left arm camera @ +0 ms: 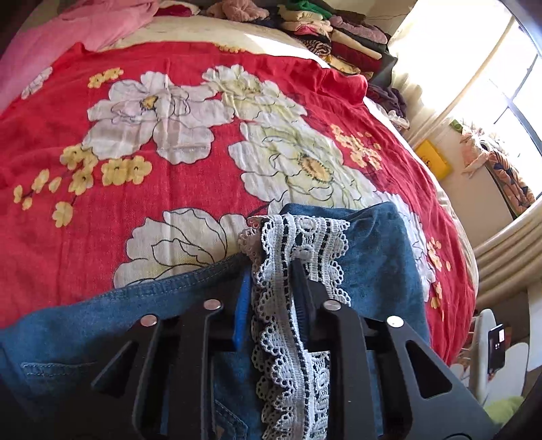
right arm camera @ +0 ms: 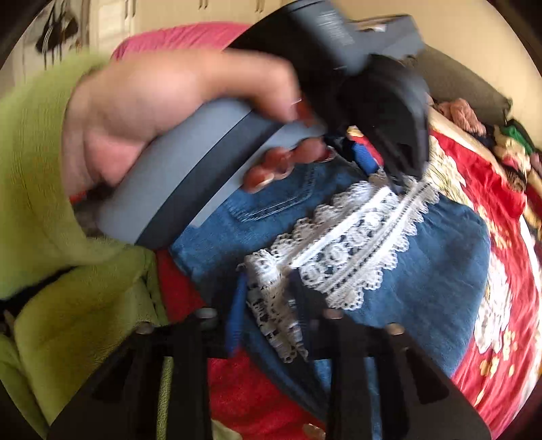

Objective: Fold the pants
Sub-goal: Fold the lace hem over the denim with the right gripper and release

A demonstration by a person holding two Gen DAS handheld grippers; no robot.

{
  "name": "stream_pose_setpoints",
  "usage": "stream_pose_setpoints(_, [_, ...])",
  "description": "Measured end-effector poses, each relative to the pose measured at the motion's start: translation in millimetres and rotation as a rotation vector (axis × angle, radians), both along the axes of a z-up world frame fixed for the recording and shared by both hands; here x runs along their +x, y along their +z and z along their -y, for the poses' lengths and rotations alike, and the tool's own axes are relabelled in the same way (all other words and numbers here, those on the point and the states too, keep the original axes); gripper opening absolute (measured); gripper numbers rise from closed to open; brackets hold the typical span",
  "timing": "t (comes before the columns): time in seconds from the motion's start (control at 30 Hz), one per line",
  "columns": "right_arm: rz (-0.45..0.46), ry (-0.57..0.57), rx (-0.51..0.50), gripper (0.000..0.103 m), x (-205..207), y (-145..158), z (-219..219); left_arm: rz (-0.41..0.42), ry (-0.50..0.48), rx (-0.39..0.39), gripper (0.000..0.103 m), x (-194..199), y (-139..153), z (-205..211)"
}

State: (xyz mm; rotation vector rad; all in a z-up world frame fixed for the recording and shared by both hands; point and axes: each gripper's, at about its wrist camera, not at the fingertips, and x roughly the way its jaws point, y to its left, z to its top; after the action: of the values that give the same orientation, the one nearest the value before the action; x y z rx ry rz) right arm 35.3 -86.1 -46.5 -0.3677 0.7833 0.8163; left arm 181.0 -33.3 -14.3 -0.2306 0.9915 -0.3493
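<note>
Blue denim pants (left arm camera: pixel 372 257) with a white lace hem (left arm camera: pixel 298 243) lie on a red floral bedspread (left arm camera: pixel 169 176). My left gripper (left arm camera: pixel 271 270) is shut on the lace hem, with denim below it. In the right wrist view my right gripper (right arm camera: pixel 267 287) is shut on the other end of the lace hem (right arm camera: pixel 355 243), over the denim pants (right arm camera: pixel 440 287). The left gripper (right arm camera: pixel 389 169) shows there too, held by a hand and pinching the far end of the lace. A back pocket (right arm camera: pixel 271 203) is visible.
Stacks of folded clothes (left arm camera: pixel 338 37) sit at the far edge of the bed. A pink cloth (left arm camera: pixel 84 30) lies at the far left. A window and curtain (left arm camera: pixel 457 67) are on the right. My green sleeve (right arm camera: pixel 40 203) fills the left of the right wrist view.
</note>
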Motion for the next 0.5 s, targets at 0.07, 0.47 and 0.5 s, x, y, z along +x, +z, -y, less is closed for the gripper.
stream_pose_setpoints(0.07, [-0.021, 0.009, 0.051, 0.016, -0.6, 9.6, 12.2, 0.028, 0.003, -0.046, 0.008, -7.6, 12.2, -5.9])
stream_pose_setpoints(0.47, [-0.074, 0.066, 0.069, 0.029, -13.4, 0.8, 3.4, 0.013, 0.051, 0.002, 0.018, -16.0, -12.3, -17.1])
stream_pose_setpoints(0.5, [-0.078, 0.070, 0.085, 0.033, -11.6, 3.7, 7.9, 0.017, 0.055, -0.010, 0.019, -17.5, -11.2, -19.5])
